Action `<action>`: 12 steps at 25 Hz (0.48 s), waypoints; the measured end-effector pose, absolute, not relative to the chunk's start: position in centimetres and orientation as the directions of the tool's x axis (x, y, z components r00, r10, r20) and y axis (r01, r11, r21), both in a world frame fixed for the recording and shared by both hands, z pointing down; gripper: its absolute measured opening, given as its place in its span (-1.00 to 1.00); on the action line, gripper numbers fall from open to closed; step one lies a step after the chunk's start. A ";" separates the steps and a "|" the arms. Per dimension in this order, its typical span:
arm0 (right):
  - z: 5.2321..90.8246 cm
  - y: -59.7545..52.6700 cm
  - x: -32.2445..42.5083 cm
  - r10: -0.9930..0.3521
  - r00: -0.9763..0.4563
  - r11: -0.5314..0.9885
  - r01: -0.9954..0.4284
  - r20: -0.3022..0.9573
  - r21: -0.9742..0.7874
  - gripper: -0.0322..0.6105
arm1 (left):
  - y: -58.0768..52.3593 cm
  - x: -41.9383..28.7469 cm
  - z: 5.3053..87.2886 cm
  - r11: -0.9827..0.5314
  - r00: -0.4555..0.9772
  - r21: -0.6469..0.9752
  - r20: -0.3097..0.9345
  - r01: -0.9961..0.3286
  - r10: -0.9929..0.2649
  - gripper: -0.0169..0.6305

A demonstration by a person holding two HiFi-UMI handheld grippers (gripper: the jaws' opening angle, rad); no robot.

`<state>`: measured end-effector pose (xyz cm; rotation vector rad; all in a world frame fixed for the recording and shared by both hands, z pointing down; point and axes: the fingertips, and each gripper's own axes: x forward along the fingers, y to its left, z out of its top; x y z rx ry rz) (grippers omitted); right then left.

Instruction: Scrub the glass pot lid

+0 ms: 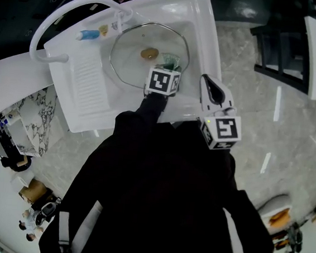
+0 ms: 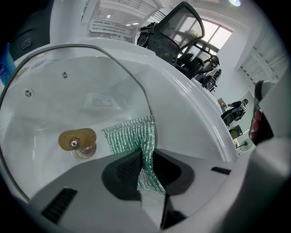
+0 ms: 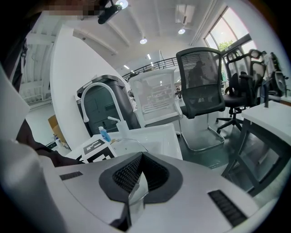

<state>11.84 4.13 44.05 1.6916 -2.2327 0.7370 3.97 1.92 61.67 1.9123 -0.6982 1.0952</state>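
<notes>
The glass pot lid (image 1: 132,58) lies in the white sink (image 1: 204,30), its metal rim (image 2: 140,86) against the basin wall and its tan knob (image 2: 77,140) facing up. My left gripper (image 2: 145,169) is shut on a green mesh scrub cloth (image 2: 132,134), which hangs onto the glass just right of the knob. In the head view the left gripper (image 1: 166,69) reaches over the lid's near right edge, with the cloth (image 1: 171,59) showing past it. My right gripper (image 1: 208,81) hovers over the sink's right rim, shut and holding nothing (image 3: 137,180).
A white arched faucet (image 1: 60,13) and a small blue-and-white bottle (image 1: 89,34) sit at the sink's far left. A ribbed draining board (image 1: 89,82) flanks the basin. A black office chair (image 3: 204,84) and a desk stand beyond, over marble floor (image 1: 270,124).
</notes>
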 end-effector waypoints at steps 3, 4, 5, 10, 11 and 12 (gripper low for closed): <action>43.7 4.2 12.0 -0.826 -0.289 0.183 -0.950 0.485 -0.255 -0.89 | 2.0 4.5 61.6 -0.529 0.480 0.379 0.875 -0.760 -0.062 -0.75; 43.9 4.4 12.1 -0.826 -0.289 0.184 -0.950 0.483 -0.253 -0.89 | 2.1 4.7 61.6 -0.531 0.482 0.380 0.874 -0.757 -0.062 -0.75; 44.1 4.6 12.3 -0.828 -0.289 0.187 -0.951 0.481 -0.248 -0.89 | 2.2 4.9 61.6 -0.535 0.484 0.381 0.873 -0.755 -0.061 -0.75; 44.3 4.9 12.8 -0.833 -0.274 0.176 -0.954 0.480 -0.241 -0.89 | 2.3 5.6 61.4 -0.551 0.492 0.388 0.869 -0.739 -0.048 -0.75; 44.3 4.9 12.9 -0.834 -0.272 0.173 -0.955 0.480 -0.241 -0.89 | 2.3 5.8 61.4 -0.554 0.495 0.390 0.868 -0.736 -0.047 -0.75; 44.3 4.9 13.0 -0.834 -0.270 0.170 -0.956 0.481 -0.241 -0.89 | 2.3 6.0 61.3 -0.556 0.498 0.392 0.866 -0.733 -0.045 -0.75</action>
